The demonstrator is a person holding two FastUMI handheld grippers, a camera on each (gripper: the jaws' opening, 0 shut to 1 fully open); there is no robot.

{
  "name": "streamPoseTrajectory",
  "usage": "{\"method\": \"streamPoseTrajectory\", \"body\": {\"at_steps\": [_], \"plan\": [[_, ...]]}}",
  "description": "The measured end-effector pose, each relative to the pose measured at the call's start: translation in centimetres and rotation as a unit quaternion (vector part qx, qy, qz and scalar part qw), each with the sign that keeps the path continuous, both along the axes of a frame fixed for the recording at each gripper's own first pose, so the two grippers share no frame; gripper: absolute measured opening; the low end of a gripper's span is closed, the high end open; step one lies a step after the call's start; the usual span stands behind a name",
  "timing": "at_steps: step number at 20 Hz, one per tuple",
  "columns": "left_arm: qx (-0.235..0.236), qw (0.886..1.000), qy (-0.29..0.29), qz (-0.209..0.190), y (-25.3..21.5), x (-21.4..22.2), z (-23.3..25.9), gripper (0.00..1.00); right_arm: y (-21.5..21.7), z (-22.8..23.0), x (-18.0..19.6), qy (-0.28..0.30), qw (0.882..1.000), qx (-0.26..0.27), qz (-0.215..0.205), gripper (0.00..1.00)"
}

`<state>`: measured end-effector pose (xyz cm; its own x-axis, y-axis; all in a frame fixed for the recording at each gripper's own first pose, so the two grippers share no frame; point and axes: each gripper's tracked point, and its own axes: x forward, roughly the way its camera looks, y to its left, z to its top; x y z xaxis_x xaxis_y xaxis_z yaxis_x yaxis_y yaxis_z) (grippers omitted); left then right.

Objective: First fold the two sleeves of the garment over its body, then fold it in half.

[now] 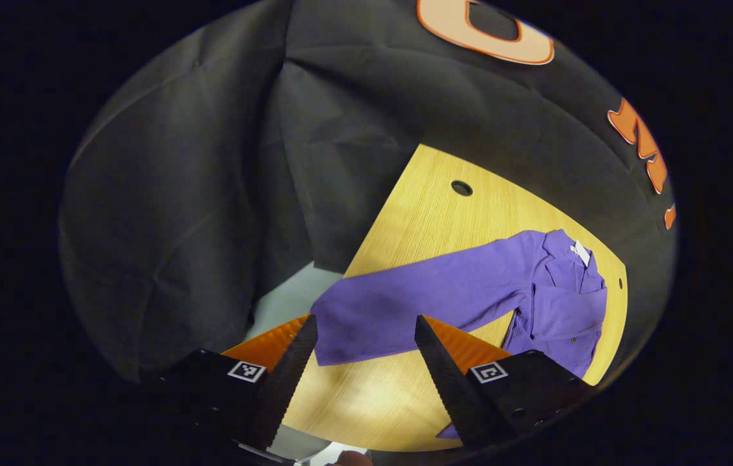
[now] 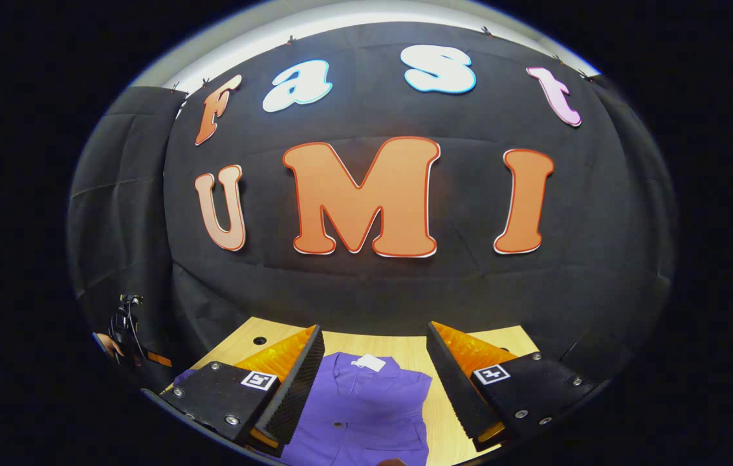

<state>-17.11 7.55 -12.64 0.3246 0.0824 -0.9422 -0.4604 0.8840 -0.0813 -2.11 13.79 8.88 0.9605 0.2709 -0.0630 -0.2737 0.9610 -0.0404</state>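
Both grippers hang spread and empty: left gripper [image 1: 366, 330] above the sleeve's cuff, right gripper [image 2: 376, 343] above the collar. On the wooden surface [image 1: 431, 213] lies the purple garment [image 1: 554, 304], one sleeve [image 1: 418, 298] stretched to the surface's edge. A white tag [image 2: 368, 363], unreadable, sits at its collar.

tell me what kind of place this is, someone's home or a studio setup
Most likely a staged recording booth, not a home: black cloth wall hangs behind a bare wooden table, a purple garment lies spread on it, and both the left gripper and right gripper hover open.
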Motion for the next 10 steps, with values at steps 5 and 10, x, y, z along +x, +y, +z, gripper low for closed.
{"method": "streamPoseTrajectory", "body": {"at_steps": [5, 10], "plan": [[-0.061, 0.996, 0.065, 0.016, -1.3, -1.9, -0.4, 0.98, -0.7, -0.8, -2.2, 0.007, 1.000, 0.010, -0.028, 0.94], [-0.085, 0.989, 0.110, 0.046, -1.9, -2.7, -1.1, 0.98, -3.0, -1.6, -3.9, 0.013, 0.999, -0.012, -0.046, 0.94]]}}
